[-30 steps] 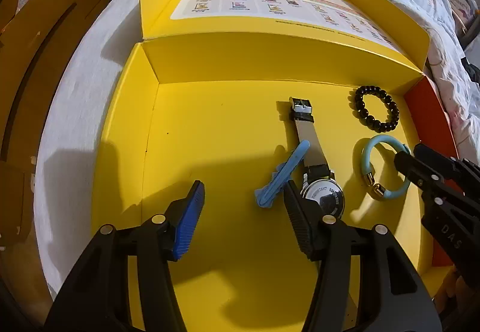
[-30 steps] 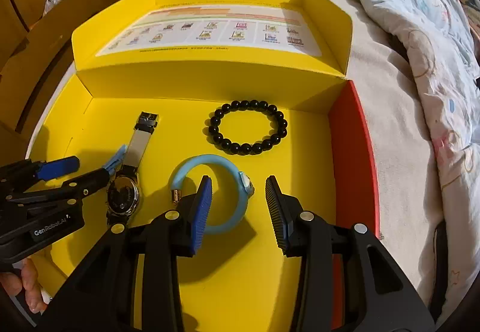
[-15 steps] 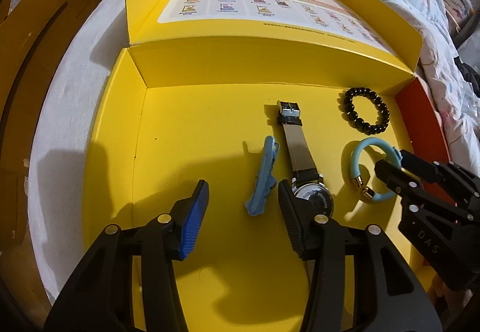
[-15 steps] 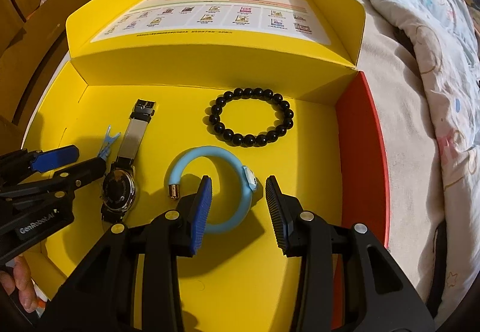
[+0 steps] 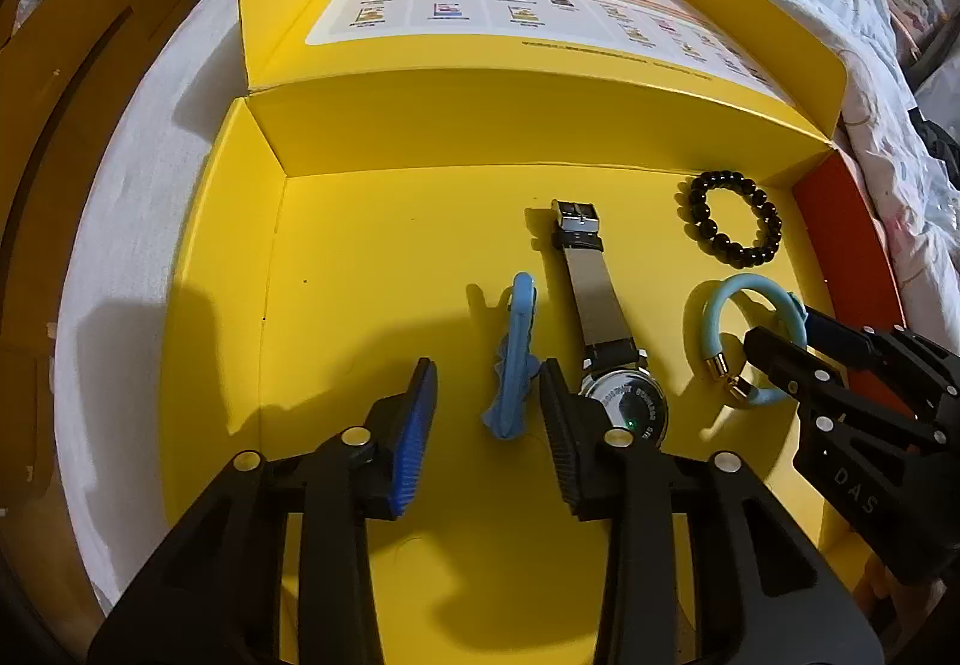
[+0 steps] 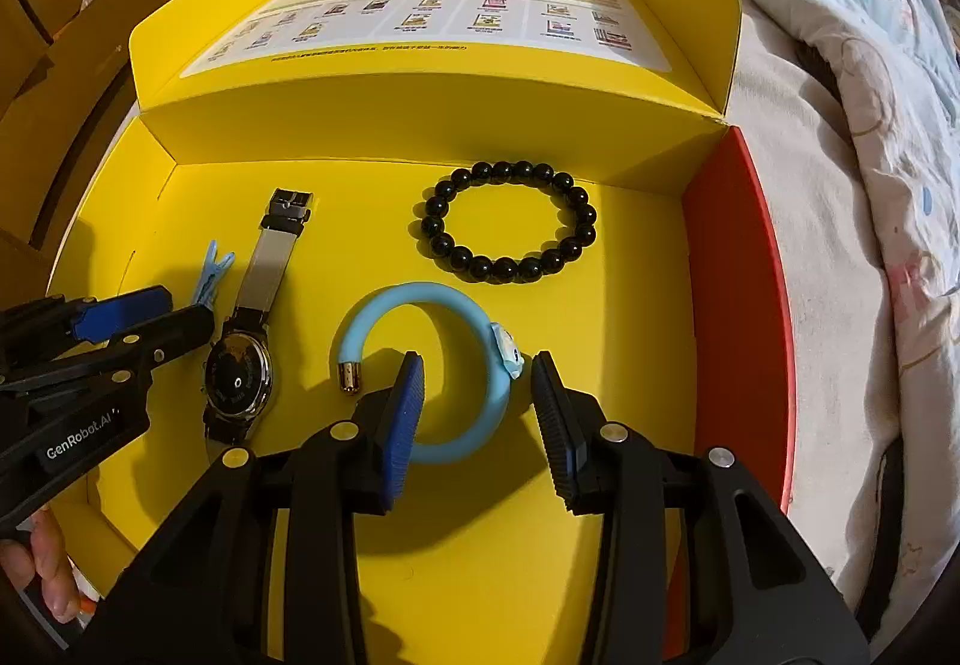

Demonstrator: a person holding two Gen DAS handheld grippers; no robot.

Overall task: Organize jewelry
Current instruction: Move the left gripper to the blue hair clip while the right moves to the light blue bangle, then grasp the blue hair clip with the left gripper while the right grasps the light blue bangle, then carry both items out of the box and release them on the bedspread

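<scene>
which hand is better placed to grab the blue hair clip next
Left. The left gripper straddles the blue hair clip; its jaws have just been closing, pads not yet touching it. The right gripper sits over the light blue bangle, beyond the watch.

Inside the open box (image 5: 216, 305) before us, the hair clip (image 5: 511, 365) lies between our left gripper's (image 5: 487, 428) jaws, the watch (image 5: 600, 317) just right of it, the open bangle (image 6: 462, 365) around our right gripper's (image 6: 477, 407) left finger, the bead bracelet (image 6: 510, 230) beyond it.
</scene>
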